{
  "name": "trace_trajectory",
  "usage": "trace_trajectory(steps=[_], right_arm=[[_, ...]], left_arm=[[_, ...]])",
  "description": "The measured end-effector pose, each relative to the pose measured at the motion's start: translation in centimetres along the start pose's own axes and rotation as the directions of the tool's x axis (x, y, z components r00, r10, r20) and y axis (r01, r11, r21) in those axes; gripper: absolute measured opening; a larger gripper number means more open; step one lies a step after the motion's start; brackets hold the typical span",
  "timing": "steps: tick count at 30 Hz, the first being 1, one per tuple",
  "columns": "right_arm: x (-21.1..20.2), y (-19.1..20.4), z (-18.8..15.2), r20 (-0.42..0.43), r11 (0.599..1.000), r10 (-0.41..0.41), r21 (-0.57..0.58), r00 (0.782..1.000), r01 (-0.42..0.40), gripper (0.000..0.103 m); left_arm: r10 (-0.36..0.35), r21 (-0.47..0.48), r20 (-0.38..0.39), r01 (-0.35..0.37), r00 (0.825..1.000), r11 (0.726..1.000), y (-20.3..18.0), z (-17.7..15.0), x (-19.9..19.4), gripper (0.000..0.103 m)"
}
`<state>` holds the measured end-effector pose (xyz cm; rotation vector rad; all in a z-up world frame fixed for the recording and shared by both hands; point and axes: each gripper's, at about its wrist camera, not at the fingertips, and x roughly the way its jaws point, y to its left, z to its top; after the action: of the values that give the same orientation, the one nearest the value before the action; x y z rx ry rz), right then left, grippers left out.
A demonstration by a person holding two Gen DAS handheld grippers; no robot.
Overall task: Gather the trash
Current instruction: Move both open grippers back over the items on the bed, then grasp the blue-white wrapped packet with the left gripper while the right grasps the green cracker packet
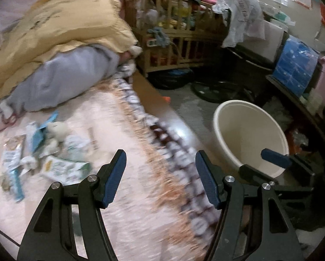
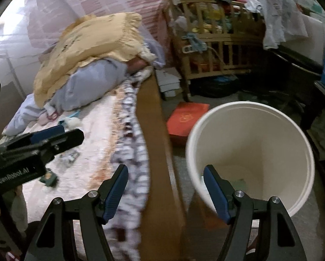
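Observation:
Several trash wrappers (image 1: 43, 156) lie scattered on the pink bed cover at the left of the left wrist view. A few scraps (image 2: 51, 178) show under the other gripper in the right wrist view. A white bin (image 1: 249, 134) stands on the floor beside the bed; in the right wrist view the bin (image 2: 249, 152) holds a little trash at its bottom. My left gripper (image 1: 160, 169) is open and empty above the bed edge. My right gripper (image 2: 165, 187) is open and empty, its right finger over the bin's rim.
A yellow pillow (image 1: 64, 28) and a grey blanket (image 1: 64, 80) lie at the head of the bed. A wooden crib (image 1: 175, 34) full of things stands behind. A red box (image 2: 184, 117) lies on the floor. A cluttered dark desk (image 1: 292, 82) stands at the right.

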<state>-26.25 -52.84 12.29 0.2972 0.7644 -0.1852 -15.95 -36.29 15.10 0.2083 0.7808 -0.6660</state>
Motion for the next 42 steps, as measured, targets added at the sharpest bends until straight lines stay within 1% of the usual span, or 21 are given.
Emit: trace_trajectory(steps=[3,7,11,14,16,17,19,22,26,27,30,33,36,37,38,39,40,41,42], right_arm=[[0.1,2.2,0.0,-0.005,0.999,0.031,-0.023,1.000,-0.031,0.070],[0.8,5.3,-0.2,-0.026,0.994,0.086,-0.068,0.996,-0.088,0.070],[1.9,8.5,-0.4,-0.065,0.980,0.164,-0.104,0.984,-0.170,0.070],[3.0,11.0,-0.6,-0.106,0.962,0.228,-0.129,0.968,-0.241,0.070],[3.9,12.9,-0.9,-0.142,0.943,0.268,-0.163,0.953,-0.290,0.070],[4.5,14.2,-1.0,-0.170,0.928,0.294,-0.184,0.940,-0.324,0.070],[5.5,15.9,-1.2,-0.206,0.908,0.320,-0.213,0.925,-0.362,0.070],[7.1,18.9,-1.6,-0.263,0.866,0.362,-0.260,0.894,-0.427,0.070],[8.9,22.3,-2.2,-0.321,0.814,0.365,-0.345,0.874,-0.467,0.070],[9.5,23.4,-2.3,-0.336,0.798,0.358,-0.375,0.871,-0.472,0.070],[11.2,25.4,-2.5,-0.357,0.767,0.330,-0.437,0.874,-0.469,0.070],[13.2,26.5,-2.6,-0.379,0.751,0.299,-0.473,0.876,-0.461,0.070],[14.3,26.7,-2.8,-0.391,0.742,0.296,-0.480,0.871,-0.468,0.070],[14.5,26.6,-3.0,-0.390,0.740,0.298,-0.482,0.871,-0.469,0.069],[14.5,26.5,-3.2,-0.381,0.741,0.300,-0.485,0.875,-0.465,0.058],[14.5,26.5,-3.3,-0.378,0.741,0.302,-0.485,0.875,-0.465,0.046],[14.7,26.5,-3.3,-0.381,0.740,0.305,-0.482,0.873,-0.469,0.043],[14.7,26.4,-3.4,-0.382,0.740,0.305,-0.482,0.872,-0.469,0.040],[14.7,26.3,-3.6,-0.377,0.740,0.299,-0.489,0.877,-0.462,0.033]], left_arm=[[0.030,-0.025,0.009,-0.030,0.999,0.999,2.2,-0.9,-1.2,0.065],[0.068,-0.083,0.009,-0.067,0.998,0.994,6.0,-2.1,-2.6,0.065],[0.114,-0.130,-0.003,-0.114,0.993,0.985,9.8,-3.5,-3.6,0.065],[0.154,-0.168,-0.018,-0.155,0.988,0.974,13.0,-4.6,-4.2,0.065],[0.187,-0.194,-0.032,-0.190,0.982,0.962,15.5,-5.6,-4.7,0.065],[0.199,-0.203,-0.038,-0.202,0.979,0.958,16.2,-6.0,-4.8,0.065],[0.225,-0.228,-0.055,-0.232,0.973,0.946,18.5,-6.9,-5.1,0.065],[0.263,-0.280,-0.083,-0.276,0.961,0.919,22.1,-8.5,-5.5,0.065],[0.286,-0.332,-0.116,-0.308,0.951,0.891,25.7,-9.9,-5.5,0.065],[0.284,-0.343,-0.122,-0.309,0.951,0.887,26.4,-10.2,-5.3,0.065],[0.275,-0.381,-0.127,-0.302,0.953,0.874,28.2,-10.5,-4.4,0.065],[0.265,-0.415,-0.130,-0.296,0.955,0.860,29.8,-10.6,-2.9,0.065],[0.264,-0.432,-0.139,-0.298,0.954,0.851,30.9,-10.4,-0.8,0.065],[0.265,-0.433,-0.149,-0.304,0.953,0.849,31.3,-10.3,0.1,0.065],[0.263,-0.434,-0.154,-0.304,0.952,0.848,31.6,-10.3,0.7,0.065],[0.259,-0.434,-0.157,-0.302,0.953,0.849,31.8,-10.2,1.4,0.065],[0.253,-0.432,-0.171,-0.304,0.952,0.849,32.1,-10.3,2.2,0.063],[0.252,-0.435,-0.185,-0.309,0.950,0.846,32.3,-10.3,2.6,0.048],[0.245,-0.439,-0.197,-0.309,0.949,0.844,32.4,-10.5,3.0,0.036]])
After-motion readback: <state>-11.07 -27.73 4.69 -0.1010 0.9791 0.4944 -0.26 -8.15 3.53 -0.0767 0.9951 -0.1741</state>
